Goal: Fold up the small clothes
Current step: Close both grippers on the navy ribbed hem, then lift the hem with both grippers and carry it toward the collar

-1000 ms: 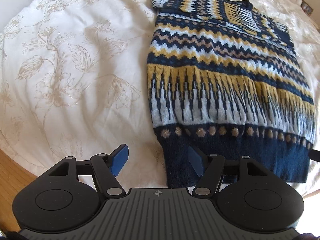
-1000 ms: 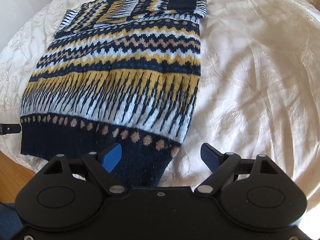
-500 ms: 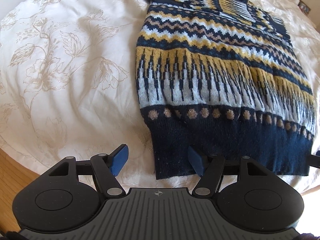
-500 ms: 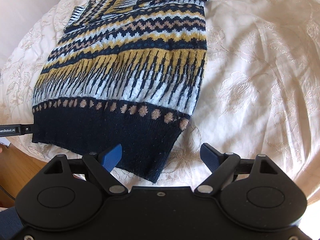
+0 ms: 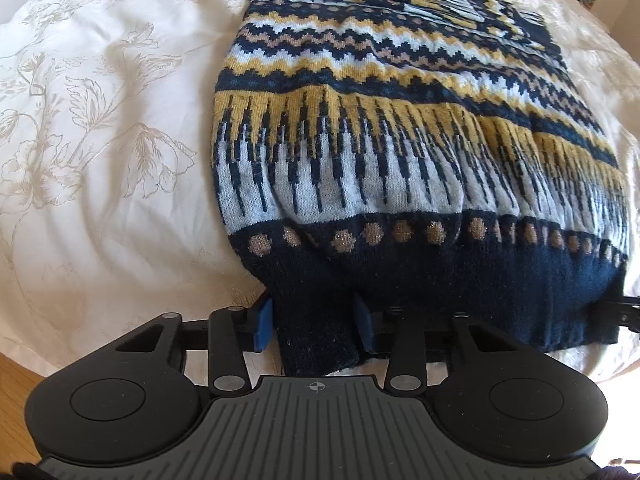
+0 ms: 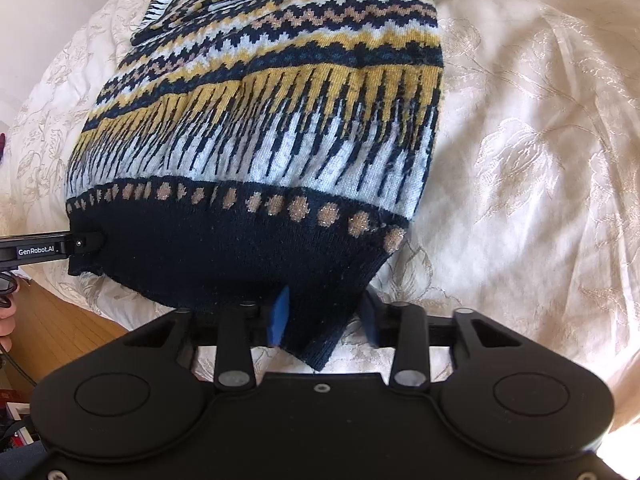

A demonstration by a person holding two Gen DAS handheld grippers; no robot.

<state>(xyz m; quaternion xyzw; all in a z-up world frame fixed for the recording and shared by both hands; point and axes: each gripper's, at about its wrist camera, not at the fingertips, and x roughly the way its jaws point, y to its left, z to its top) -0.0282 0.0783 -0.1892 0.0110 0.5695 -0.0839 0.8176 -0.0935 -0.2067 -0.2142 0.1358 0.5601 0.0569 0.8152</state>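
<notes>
While the patterned knit sweater [image 5: 400, 152] is spread flat on the cream floral bedspread [image 5: 100, 140], its navy ribbed hem is taken at both lower corners by the two handheld grippers. In the left wrist view, the left gripper [image 5: 314, 330] is seen with the hem's left corner between its blue pads [image 5: 263, 326]; the jaws are drawn in against the folded navy fabric and are gripping it, a short tongue of hem reaching back toward the gripper body. In the right wrist view, the right gripper [image 6: 324, 322] is seen likewise closed onto the hem's right corner, one blue pad [image 6: 279, 320] showing at the fabric's left edge and the other largely hidden behind the knit. The hem is bunched slightly above each grip, and the row of tan glittery dots just above the navy band is bowed. The sweater's bands of yellow, pale blue and navy zigzag run away from the hem toward the neckline at the far end, where the sleeves appear folded over the chest. Beside the hem's left corner, in the right wrist view, the side of the left gripper is shown as a black bar bearing the lettering "GenRobot.AI" [image 6: 36, 250]. Below that bar, past the bedspread's edge, a strip of wooden floor [image 6: 60, 320] is visible, and part of a person's fingers [image 6: 6, 324] at the frame edge.
</notes>
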